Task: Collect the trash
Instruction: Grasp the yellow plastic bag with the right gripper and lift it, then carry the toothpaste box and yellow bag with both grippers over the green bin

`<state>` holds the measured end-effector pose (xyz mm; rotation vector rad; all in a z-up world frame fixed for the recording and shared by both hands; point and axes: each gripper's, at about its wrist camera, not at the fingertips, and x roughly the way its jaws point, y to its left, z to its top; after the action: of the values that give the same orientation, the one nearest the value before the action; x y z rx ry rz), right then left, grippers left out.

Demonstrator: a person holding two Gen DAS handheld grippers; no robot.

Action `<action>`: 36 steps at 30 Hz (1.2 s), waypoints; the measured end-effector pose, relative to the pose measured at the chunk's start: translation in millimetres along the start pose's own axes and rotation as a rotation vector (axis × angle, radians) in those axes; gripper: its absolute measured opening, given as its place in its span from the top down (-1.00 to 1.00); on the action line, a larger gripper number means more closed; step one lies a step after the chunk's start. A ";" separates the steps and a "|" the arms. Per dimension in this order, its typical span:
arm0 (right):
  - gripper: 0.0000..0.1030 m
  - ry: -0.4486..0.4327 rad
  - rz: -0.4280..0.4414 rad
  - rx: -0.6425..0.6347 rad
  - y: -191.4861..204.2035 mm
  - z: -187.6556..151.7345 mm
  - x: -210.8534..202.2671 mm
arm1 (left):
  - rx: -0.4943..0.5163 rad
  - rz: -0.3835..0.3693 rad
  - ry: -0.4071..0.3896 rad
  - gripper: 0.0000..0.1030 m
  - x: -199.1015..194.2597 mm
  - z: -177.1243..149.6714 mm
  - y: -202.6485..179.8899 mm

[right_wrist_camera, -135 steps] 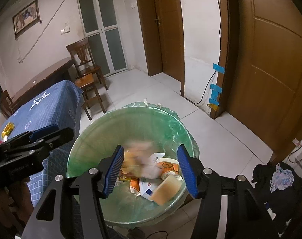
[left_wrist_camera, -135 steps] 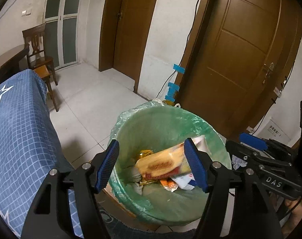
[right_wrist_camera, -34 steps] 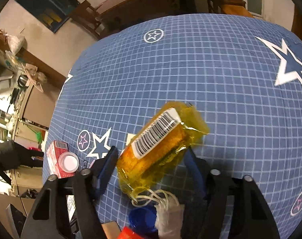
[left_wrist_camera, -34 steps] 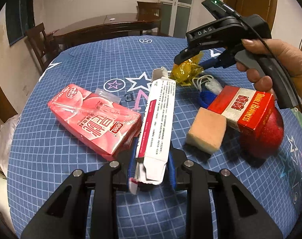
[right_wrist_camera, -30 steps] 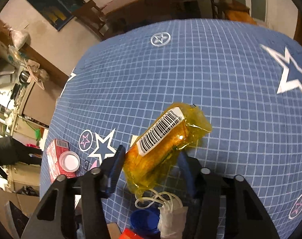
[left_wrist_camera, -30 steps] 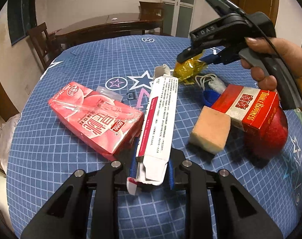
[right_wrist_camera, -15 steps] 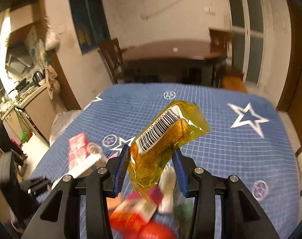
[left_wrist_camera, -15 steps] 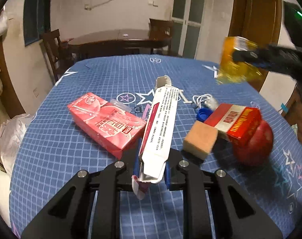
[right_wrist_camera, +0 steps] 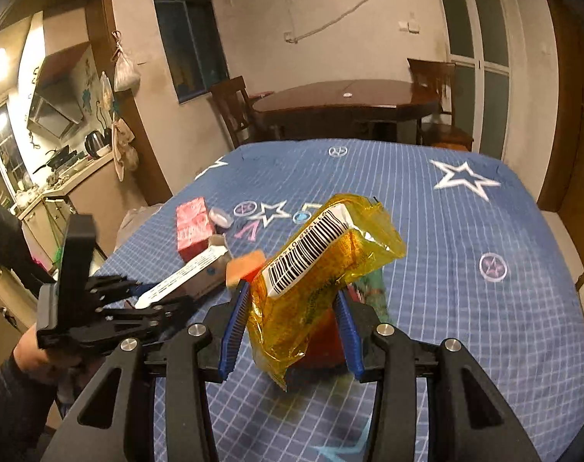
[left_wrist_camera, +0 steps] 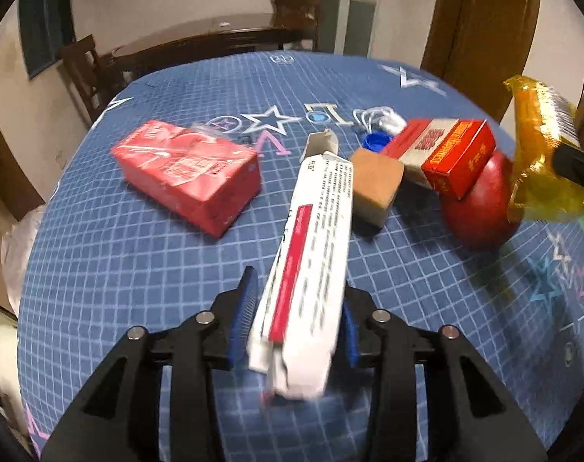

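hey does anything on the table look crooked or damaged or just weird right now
One thing: the red and white box sits tilted, one end propped up on the red apple, the other dipping toward the tan sponge. The white carton in the left gripper has a torn, ragged open end. Nothing looks spilled.

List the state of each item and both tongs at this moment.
Left tongs: shut on the white carton.
White carton: held, end flap open.
Right tongs: shut on the yellow wrapper.
Yellow wrapper: lifted off the table.
Red carton: lying on the tablecloth.
Red box: propped on the apple.
Sponge: on the tablecloth.
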<state>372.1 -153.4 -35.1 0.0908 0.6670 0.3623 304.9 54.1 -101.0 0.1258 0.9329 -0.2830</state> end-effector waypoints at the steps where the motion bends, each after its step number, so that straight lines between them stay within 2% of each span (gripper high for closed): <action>1: 0.13 0.005 0.000 0.001 0.7 3.6 5.4 | 0.001 0.015 0.006 0.27 4.5 2.1 -1.5; 4: 0.13 0.019 -0.002 0.005 3.4 -2.9 11.4 | -0.033 0.035 0.008 0.28 14.1 7.5 2.0; 6: 0.13 0.014 -0.012 -0.003 5.8 -6.1 12.8 | -0.043 0.056 -0.002 0.57 15.5 9.5 2.0; 9: 0.13 -0.006 -0.039 -0.017 10.3 -9.7 9.1 | -0.065 0.062 -0.042 0.64 6.8 9.0 -0.7; 14: 0.13 -0.098 -0.089 -0.069 24.6 -16.0 -19.1 | -0.094 0.070 -0.201 0.64 -42.9 -2.3 -11.8; 18: 0.13 -0.193 -0.132 -0.122 42.7 -27.0 -54.0 | -0.088 0.057 -0.328 0.64 -87.8 -18.8 -38.2; 25: 0.13 -0.268 -0.209 -0.159 56.7 -48.8 -96.5 | -0.089 0.016 -0.478 0.64 -131.1 -26.6 -88.1; 36: 0.13 -0.313 -0.259 -0.086 32.6 -67.8 -155.4 | -0.044 -0.052 -0.522 0.64 -147.4 -21.8 -138.7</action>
<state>207.5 -180.7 9.6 -0.0217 0.3465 0.1221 164.5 -46.2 7.0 -0.0151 0.4240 -0.3227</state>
